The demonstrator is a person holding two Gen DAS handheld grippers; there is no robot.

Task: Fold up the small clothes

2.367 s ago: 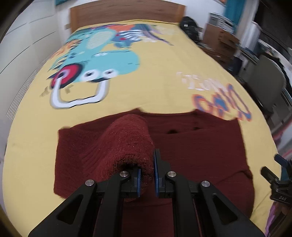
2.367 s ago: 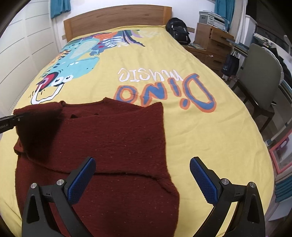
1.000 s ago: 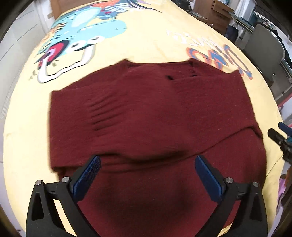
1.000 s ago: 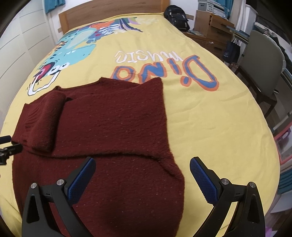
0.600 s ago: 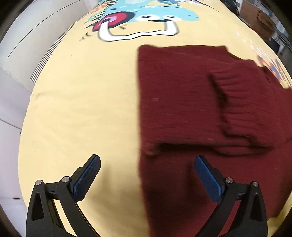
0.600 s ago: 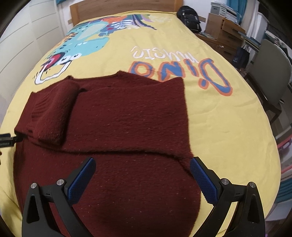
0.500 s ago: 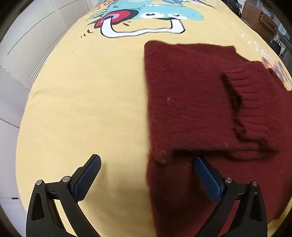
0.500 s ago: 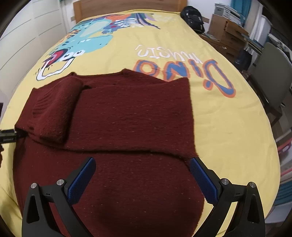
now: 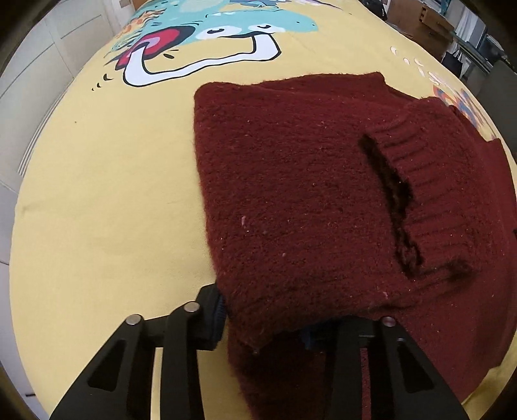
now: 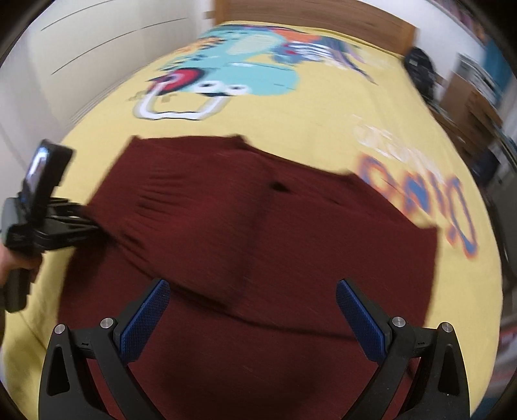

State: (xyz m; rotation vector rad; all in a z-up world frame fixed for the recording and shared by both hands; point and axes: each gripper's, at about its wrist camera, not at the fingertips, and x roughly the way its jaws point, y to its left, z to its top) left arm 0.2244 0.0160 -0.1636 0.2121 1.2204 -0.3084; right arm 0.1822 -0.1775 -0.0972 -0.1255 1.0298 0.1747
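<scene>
While the left tongs (image 9: 263, 326) have just been closing, they're now clamped on the near folded corner of the dark red knitted sweater (image 9: 323, 200), which bunches up over the pads and hides most of them. That sweater lies on the yellow bedspread with a cartoon dinosaur print (image 9: 106, 194), sleeves folded in, with a ribbed cuff (image 9: 429, 181) lying on top. From the right wrist it's all motion-blurred, but the right tongs (image 10: 252, 320) hover wide apart over the sweater's lower half, gripping nothing. Only this view catches the left tool from the side, with a hand (image 10: 9, 261) on its grip. Farther back are a wooden headboard (image 10: 310, 19), a black backpack (image 10: 420, 71) and wooden drawers (image 10: 468, 100).
</scene>
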